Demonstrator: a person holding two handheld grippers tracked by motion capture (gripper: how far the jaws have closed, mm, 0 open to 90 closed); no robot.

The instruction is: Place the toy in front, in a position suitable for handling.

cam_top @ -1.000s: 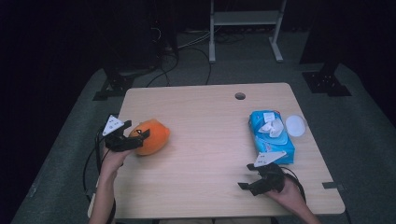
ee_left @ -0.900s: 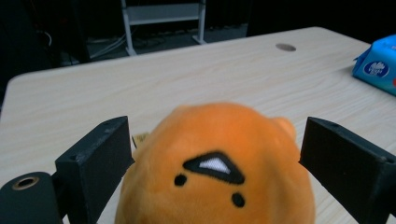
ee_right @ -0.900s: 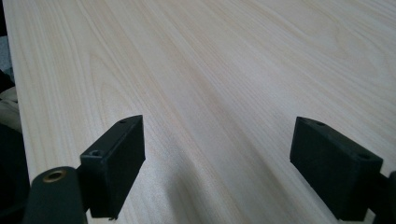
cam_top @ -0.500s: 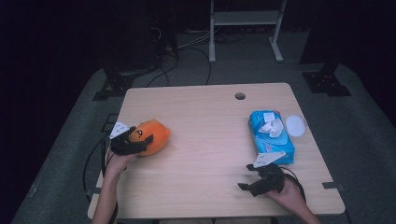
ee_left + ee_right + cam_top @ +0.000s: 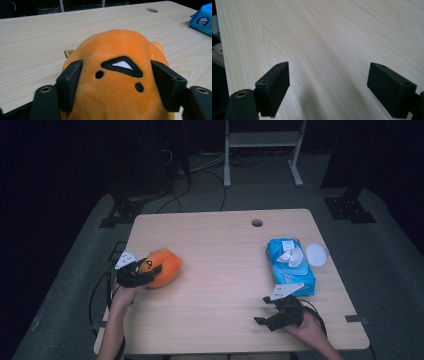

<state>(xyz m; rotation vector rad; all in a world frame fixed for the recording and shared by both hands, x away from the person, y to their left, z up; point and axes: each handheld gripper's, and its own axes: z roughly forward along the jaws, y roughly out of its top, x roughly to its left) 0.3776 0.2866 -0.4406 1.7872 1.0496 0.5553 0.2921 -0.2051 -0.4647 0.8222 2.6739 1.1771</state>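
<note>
A: What's new at the left tool?

B: Its jaws have just been closing, and the orange plush toy sits between them. In the left gripper view both black jaws press into the plush toy at either side of its face, so it is gripped now. A second ago the tool stood wide beside the toy, a little further to the left of the high view.

A: Where is the toy, then?

B: At the left edge of the worktop, centre-left of the high view, apparently resting on the wood.

A: And the right tool?

B: Lower right of the high view, jaws wide with nothing between them; the right gripper view has bare wood grain past them. It sits where it did a second ago, just below the blue wipes pack.

A: So what does the closing mean?

B: I'd judge the grasp is made and the toy is ready to be lifted. Soft plush may give, so the hold could be looser than it looks.
</note>
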